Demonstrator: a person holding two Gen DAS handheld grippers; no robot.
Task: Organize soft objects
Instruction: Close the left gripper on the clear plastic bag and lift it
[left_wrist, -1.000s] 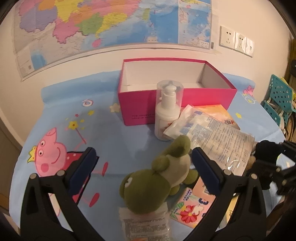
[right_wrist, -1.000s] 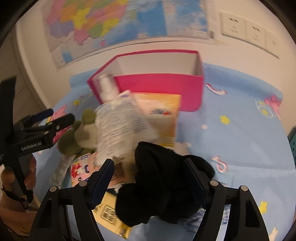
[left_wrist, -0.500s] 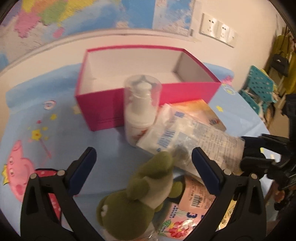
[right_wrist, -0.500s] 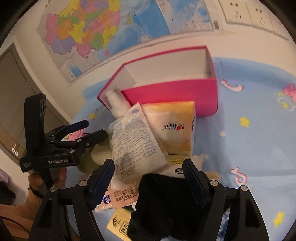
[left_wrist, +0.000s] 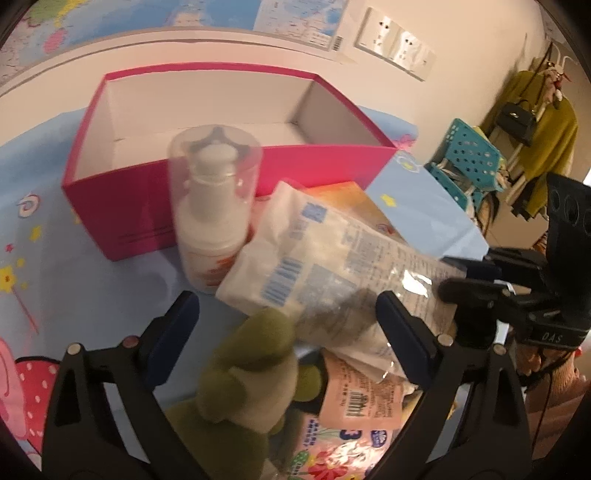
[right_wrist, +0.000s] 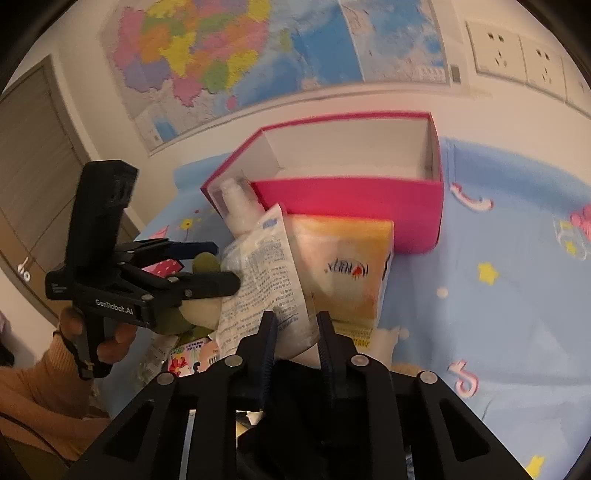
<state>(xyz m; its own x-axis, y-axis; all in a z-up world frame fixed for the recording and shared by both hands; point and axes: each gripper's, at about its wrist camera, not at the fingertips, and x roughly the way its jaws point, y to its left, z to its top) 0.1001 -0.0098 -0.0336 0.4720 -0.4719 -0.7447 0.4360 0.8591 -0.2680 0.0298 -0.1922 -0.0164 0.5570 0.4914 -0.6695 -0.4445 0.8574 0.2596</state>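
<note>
Right tongs (right_wrist: 294, 334) newly narrowed, box (right_wrist: 351, 199) beyond

right gripper (right_wrist: 294, 332): just squeezed shut on black soft thing (right_wrist: 295, 406) | left gripper (left_wrist: 288, 332): moved over green frog toy (left_wrist: 243, 373)

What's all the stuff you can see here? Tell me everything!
pink box: 1, pink, back of table
pump bottle: 1, white, before box
clear packet: 1, blue print, beside bottle
tissue pack: 1, orange, before box
plush frog: 1, green, nearest
black soft thing: 1, in right gripper
map: 1, colourful, wall
tablecloth: 1, blue
left gripper: black, open around frog, jaws just closing slightly
right gripper: black, just closed on black soft thing
hand: 1, holding left gripper
</note>
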